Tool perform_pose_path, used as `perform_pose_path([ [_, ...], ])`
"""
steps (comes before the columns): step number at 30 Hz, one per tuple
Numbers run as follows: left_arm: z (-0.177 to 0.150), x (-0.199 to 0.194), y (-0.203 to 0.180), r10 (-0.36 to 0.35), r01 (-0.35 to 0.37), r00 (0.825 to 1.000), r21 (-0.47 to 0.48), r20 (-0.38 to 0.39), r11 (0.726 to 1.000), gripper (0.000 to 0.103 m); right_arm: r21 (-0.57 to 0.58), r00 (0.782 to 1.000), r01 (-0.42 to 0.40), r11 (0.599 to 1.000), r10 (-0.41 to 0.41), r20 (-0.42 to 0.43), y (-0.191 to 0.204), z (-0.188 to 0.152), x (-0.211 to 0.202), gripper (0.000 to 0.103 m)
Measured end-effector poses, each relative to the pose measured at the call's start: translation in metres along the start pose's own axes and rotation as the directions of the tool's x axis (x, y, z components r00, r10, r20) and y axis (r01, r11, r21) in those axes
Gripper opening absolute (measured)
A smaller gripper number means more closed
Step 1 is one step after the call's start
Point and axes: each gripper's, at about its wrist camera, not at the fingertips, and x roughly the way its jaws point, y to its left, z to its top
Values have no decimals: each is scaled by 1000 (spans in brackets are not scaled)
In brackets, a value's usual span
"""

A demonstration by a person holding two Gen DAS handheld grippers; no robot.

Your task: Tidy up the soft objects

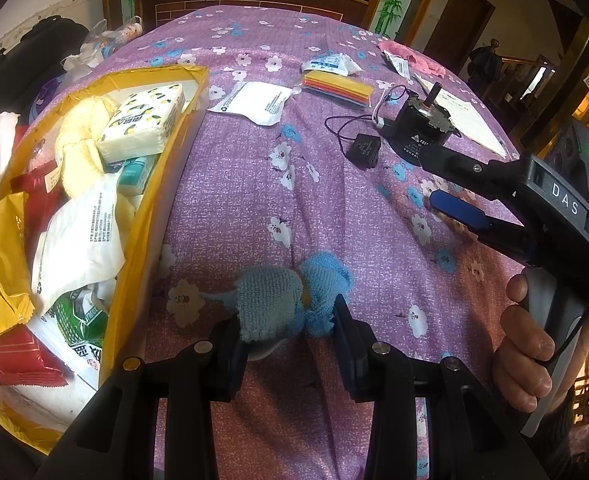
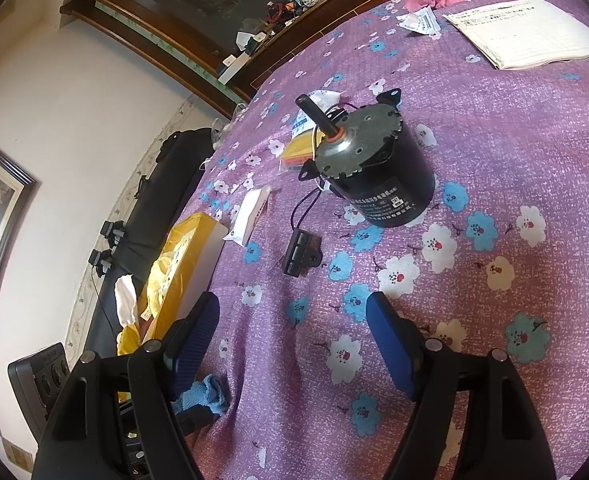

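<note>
A light blue cloth (image 1: pixel 282 300) lies bunched on the purple flowered bedspread (image 1: pixel 254 200). My left gripper (image 1: pixel 290 328) has its jaws either side of the cloth's near end, touching it. The cloth also shows in the right wrist view (image 2: pixel 206 394) at lower left. A yellow box (image 1: pixel 162 184) at left holds tissue packs, a yellow towel and pouches. My right gripper (image 2: pixel 294 336) is open and empty above the bedspread, near a black motor (image 2: pixel 374 172); it shows in the left wrist view (image 1: pixel 446 184). A pink cloth (image 1: pixel 414 58) lies far right.
A black adapter block (image 1: pixel 364 150) with cable lies by the motor (image 1: pixel 418 128). A white pouch (image 1: pixel 254 102), a coloured packet (image 1: pixel 340 86), a small sachet (image 1: pixel 326 63) and a paper sheet (image 2: pixel 530 36) lie further back. A wooden cabinet stands beyond the bed.
</note>
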Motion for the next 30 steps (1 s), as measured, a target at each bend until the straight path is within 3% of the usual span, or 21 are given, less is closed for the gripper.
perform_pose_path([
  [30,1,1,-1,6,-6,1000,6,-3,1000,39,1,1000,-1,1000,1,0,0,0,0,75],
])
